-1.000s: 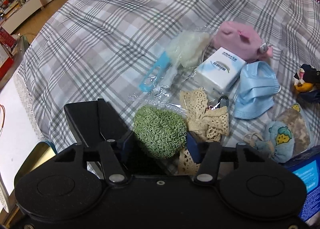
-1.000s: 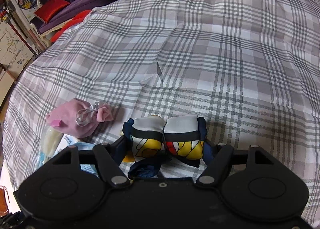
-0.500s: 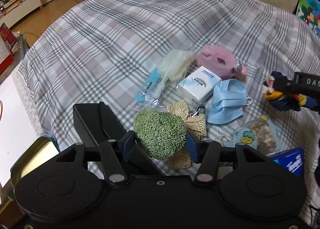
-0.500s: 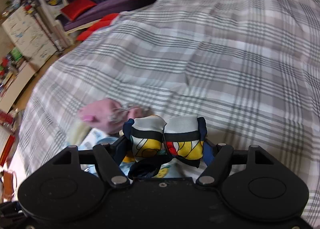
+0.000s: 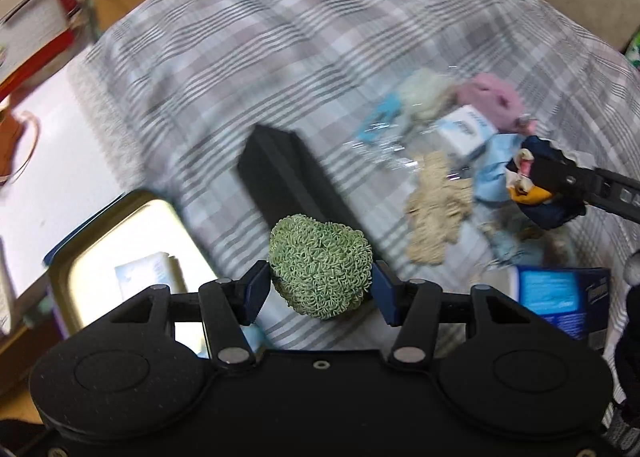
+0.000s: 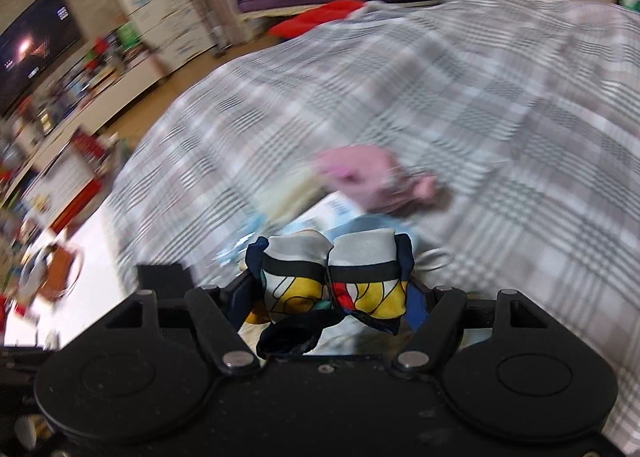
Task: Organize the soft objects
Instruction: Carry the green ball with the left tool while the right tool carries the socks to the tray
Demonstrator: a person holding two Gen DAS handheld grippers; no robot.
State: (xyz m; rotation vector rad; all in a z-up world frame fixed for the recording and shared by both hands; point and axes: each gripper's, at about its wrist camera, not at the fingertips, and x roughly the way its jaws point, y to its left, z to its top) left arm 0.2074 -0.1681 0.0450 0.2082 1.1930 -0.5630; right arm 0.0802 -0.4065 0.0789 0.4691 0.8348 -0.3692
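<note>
Transport step in hand. Left gripper [image 5: 320, 283] clamps a green knitted scrubber [image 5: 320, 263] above the open tin [image 5: 60, 281], near left; right gripper [image 6: 330, 283] clamps a folded patterned scarf [image 6: 332, 273]. Next: lower and release each into the tin.

Green scrubber [image 5: 320, 265] loopy, rough knit; scarf [image 6: 332, 277] smooth, silky; checked bedcover [image 5: 280, 57] matt woven cloth.
</note>
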